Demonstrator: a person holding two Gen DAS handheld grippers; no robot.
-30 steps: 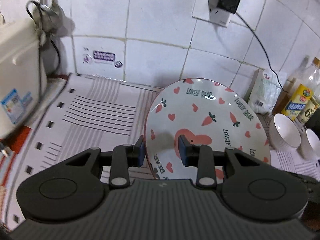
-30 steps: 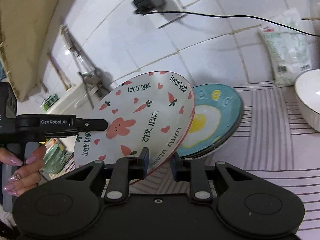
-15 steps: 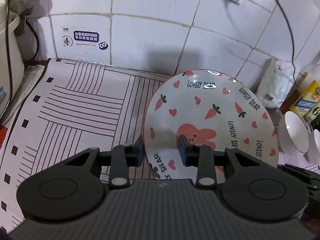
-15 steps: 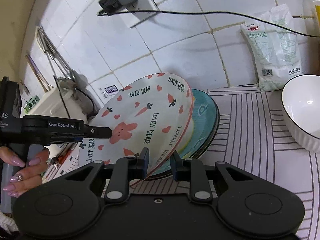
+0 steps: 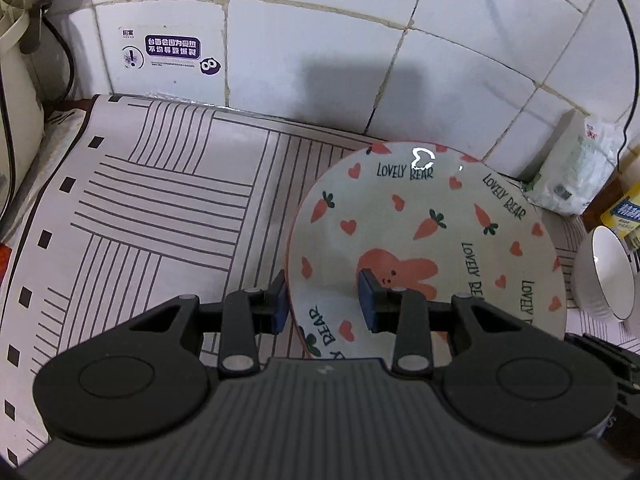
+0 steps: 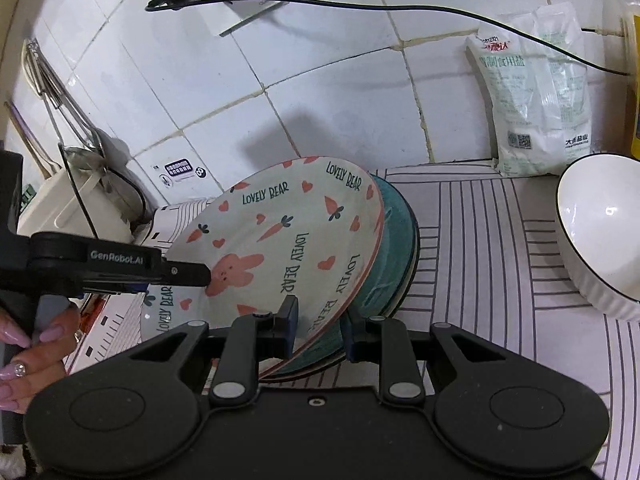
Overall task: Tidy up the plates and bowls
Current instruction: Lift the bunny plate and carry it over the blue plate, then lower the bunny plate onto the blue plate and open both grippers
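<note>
The white "Lovely Bear" plate (image 5: 420, 240) with a pink bunny, hearts and carrots is held tilted between both grippers, low over the teal plate stack (image 6: 396, 248) on the striped mat. My left gripper (image 5: 324, 300) is shut on the plate's left rim. My right gripper (image 6: 320, 320) is shut on its near rim, one finger above and one below. In the right wrist view the bunny plate (image 6: 288, 240) covers most of the teal plates; whether they touch is unclear.
A white ribbed bowl (image 6: 600, 232) stands right of the plates, also in the left wrist view (image 5: 608, 276). A salt bag (image 6: 536, 96) leans on the tiled wall. A cream appliance (image 6: 68, 208) sits at far left. The striped mat (image 5: 152, 208) stretches left.
Both grippers have lowered the bunny plate toward the counter. It now covers nearly all of the teal plate stack, whose egg pattern no longer shows.
</note>
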